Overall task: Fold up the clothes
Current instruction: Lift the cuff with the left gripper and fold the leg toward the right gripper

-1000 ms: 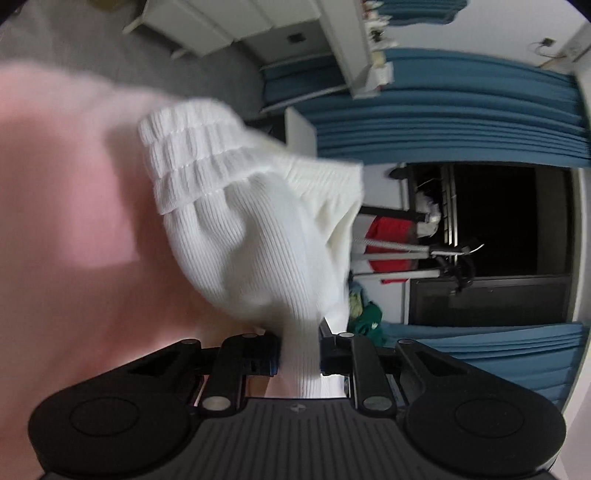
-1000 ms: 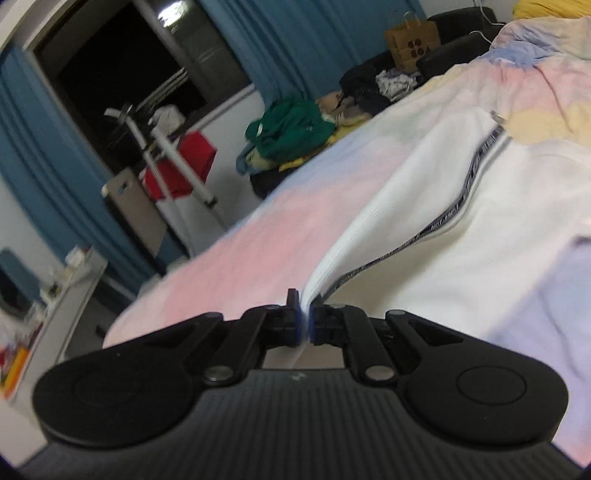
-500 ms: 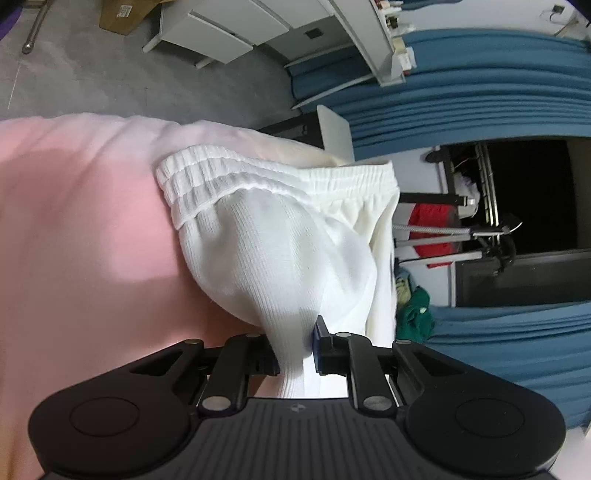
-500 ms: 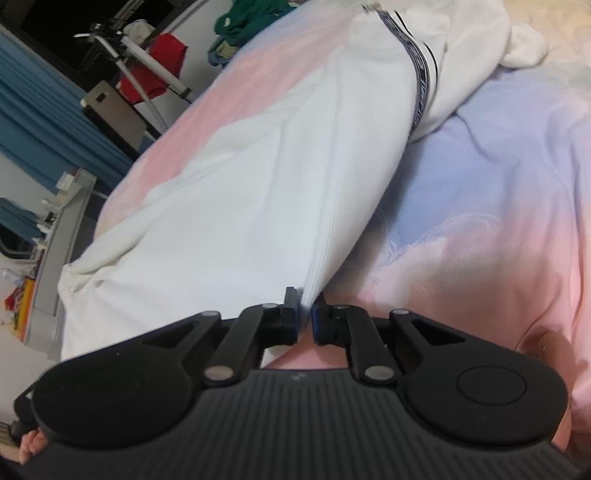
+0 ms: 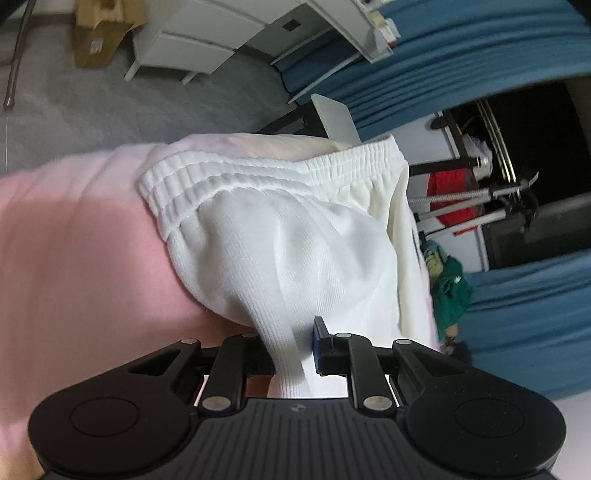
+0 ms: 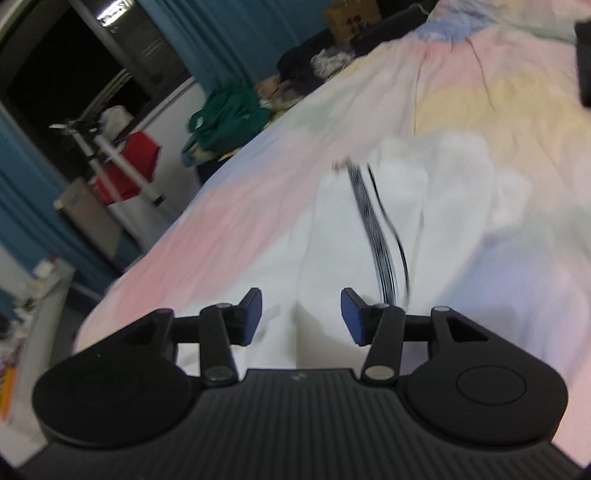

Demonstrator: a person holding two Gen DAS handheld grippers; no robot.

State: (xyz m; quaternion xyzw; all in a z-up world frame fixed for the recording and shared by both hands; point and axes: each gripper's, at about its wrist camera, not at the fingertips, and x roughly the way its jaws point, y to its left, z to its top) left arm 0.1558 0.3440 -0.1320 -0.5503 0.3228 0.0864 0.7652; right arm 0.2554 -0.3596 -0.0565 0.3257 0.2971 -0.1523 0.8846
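Note:
White ribbed trousers point(image 5: 295, 236) with an elastic waistband point(image 5: 258, 177) lie on a pastel pink bedspread point(image 5: 74, 266). My left gripper point(image 5: 293, 350) has a bunched fold of the white fabric between its fingers; its jaws stand a little apart around the fold. In the right wrist view the trousers point(image 6: 332, 258) stretch away over the bed, with a black-and-white side stripe point(image 6: 373, 236). My right gripper point(image 6: 301, 317) is open just above the fabric, a raised crease of cloth lying between its blue pads point(image 6: 253, 314).
The bed edge drops to a grey floor point(image 5: 74, 110) with a cardboard box point(image 5: 99, 33) and white drawers point(image 5: 199, 40). Blue curtains point(image 5: 461, 48), a drying rack with a red garment point(image 6: 125, 166), and a green clothes pile point(image 6: 229, 114) stand beside the bed.
My right gripper has opened and let go of the trouser fabric, which now lies on the bed. My left gripper's jaws have widened slightly around the white fold.

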